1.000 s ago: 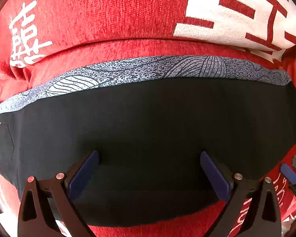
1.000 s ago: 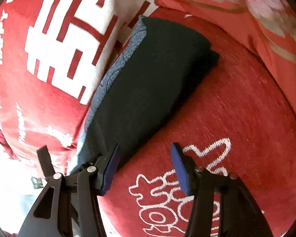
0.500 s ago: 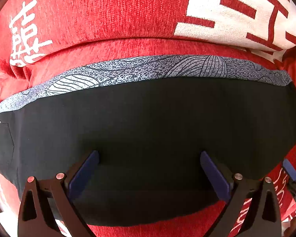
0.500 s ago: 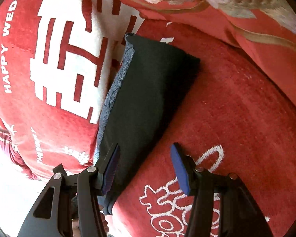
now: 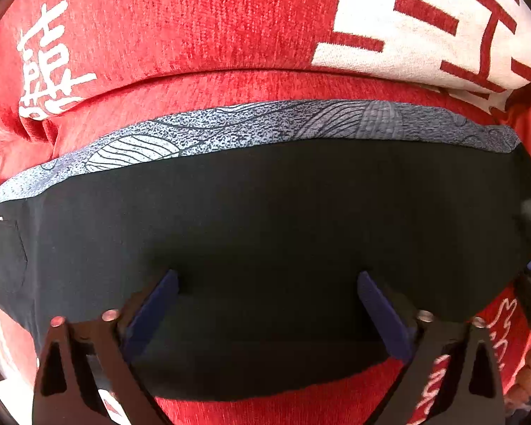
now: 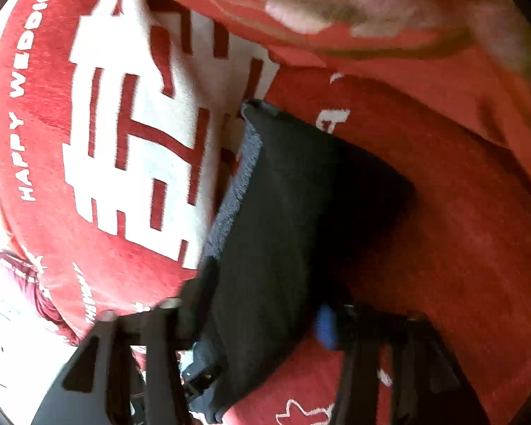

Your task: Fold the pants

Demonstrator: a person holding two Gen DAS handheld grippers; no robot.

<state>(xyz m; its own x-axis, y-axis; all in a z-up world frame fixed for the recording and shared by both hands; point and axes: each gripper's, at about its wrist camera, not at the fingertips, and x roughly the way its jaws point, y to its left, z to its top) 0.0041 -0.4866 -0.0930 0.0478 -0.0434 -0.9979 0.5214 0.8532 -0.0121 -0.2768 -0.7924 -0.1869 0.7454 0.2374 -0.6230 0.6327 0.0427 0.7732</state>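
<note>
So the black pants with the grey-blue patterned band along one edge (image 5: 265,212) look pretty much folded already. They're sitting as a compact, long rectangle on the red plush bedspread with white characters (image 5: 194,28), laid out flat, with the patterned strip running along the far long side in the left wrist view. No loose legs sticking out that I can see, and the edges look reasonably lined up.

The left gripper (image 5: 267,301) is spread wide, both blue pads resting down on the black fabric near the close edge, not pinching anything. Looks to me like it's just pressing or steadying the stack.

The right gripper (image 6: 265,304) is at the short end of the bundle, and that view is motion-blurred. Its fingers sit apart with the end of the pants between them, one on the patterned-edge side, one on the bedspread side. It isn't closed down on the cloth as far as I can tell.

My guess: either one more fold end-to-end to halve the length, or just a final smoothing and it's done. Thick bundle, so another fold could spring back open.
</note>
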